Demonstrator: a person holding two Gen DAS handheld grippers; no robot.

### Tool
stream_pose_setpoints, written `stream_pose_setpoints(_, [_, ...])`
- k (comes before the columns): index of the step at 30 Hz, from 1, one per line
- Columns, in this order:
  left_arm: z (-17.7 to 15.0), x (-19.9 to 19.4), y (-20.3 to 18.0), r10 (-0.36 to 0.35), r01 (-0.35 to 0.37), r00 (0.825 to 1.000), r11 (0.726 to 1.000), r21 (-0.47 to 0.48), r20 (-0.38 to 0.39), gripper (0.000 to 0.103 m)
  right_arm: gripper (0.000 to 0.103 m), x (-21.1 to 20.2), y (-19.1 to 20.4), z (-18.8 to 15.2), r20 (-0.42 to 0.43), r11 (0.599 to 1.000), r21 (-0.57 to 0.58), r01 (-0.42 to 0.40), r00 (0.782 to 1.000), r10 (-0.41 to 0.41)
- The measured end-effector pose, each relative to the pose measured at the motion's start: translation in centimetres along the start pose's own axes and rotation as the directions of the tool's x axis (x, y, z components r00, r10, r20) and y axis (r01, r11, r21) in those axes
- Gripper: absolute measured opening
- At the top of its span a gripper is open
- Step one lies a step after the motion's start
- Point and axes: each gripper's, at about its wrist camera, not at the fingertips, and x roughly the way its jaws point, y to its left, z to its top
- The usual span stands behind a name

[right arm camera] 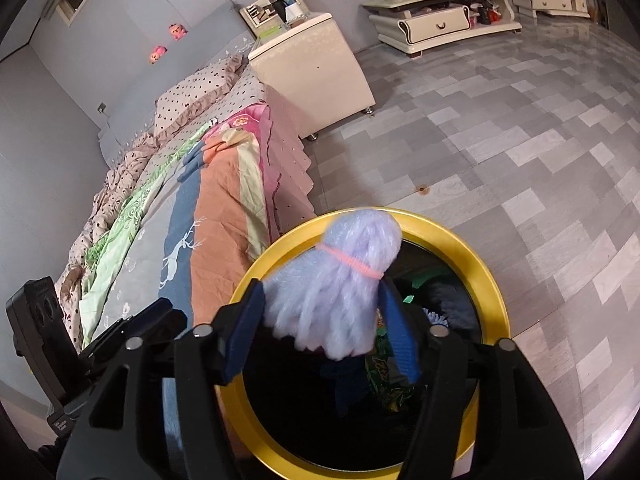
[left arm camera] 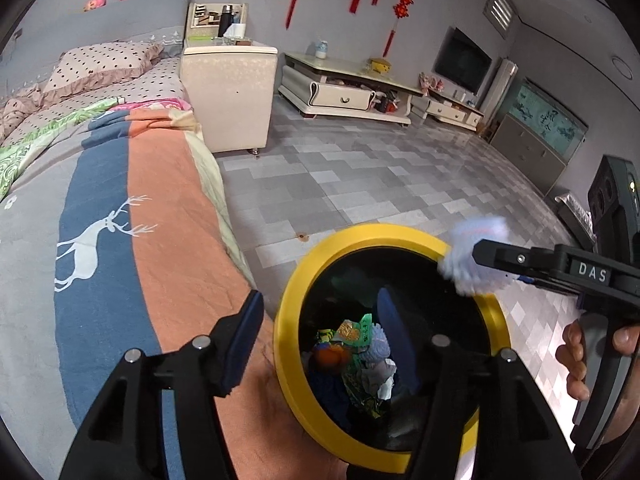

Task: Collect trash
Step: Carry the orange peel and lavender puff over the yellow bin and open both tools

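A round black waste bin with a broad yellow plastic rim (right arm camera: pixel 476 264) stands on the grey tiled floor (right arm camera: pixel 520 140), close against the side of a bed with a deer-print quilt of blue, orange and grey (left arm camera: pixel 120 220). Directly above the bin's mouth, the right gripper (right arm camera: pixel 320 328) has its blue-padded jaws spread, with a fluffy lilac yarn tassel tied by a pink band (right arm camera: pixel 340 280) between them; it looks barely held, if at all, and seems ready to drop. The left gripper (left arm camera: pixel 320 344) also hangs over the bin, jaws apart and empty; below it lie crumpled wrappers (left arm camera: pixel 360 352). To finish well, the tassel should fall inside the rim's inner edge, not on the yellow ledge. On the bin's bed side there is little room; the floor beyond the bin lies open towards a cream bedside cabinet (left arm camera: pixel 228 92).
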Motion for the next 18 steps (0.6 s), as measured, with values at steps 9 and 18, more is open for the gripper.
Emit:
stream_pose_setpoints(9, [-0.2, -2.3, 1.6, 0.03, -0.029, 0.999, 0.999, -0.04, 0.029, 0.059, 0.069, -0.6, 0.1, -0.4, -0.012, 0.999, 0.042, -0.013, 1.0, 0.013])
stream_pose_setpoints(18, [-0.8, -5.4, 4.0, 0.068, -0.062, 0.996, 0.994, -0.085, 0.06, 0.059, 0.069, -2.2, 2.0, -1.2, 0.001, 0.999, 0.029, -0.039, 0.999, 0.039])
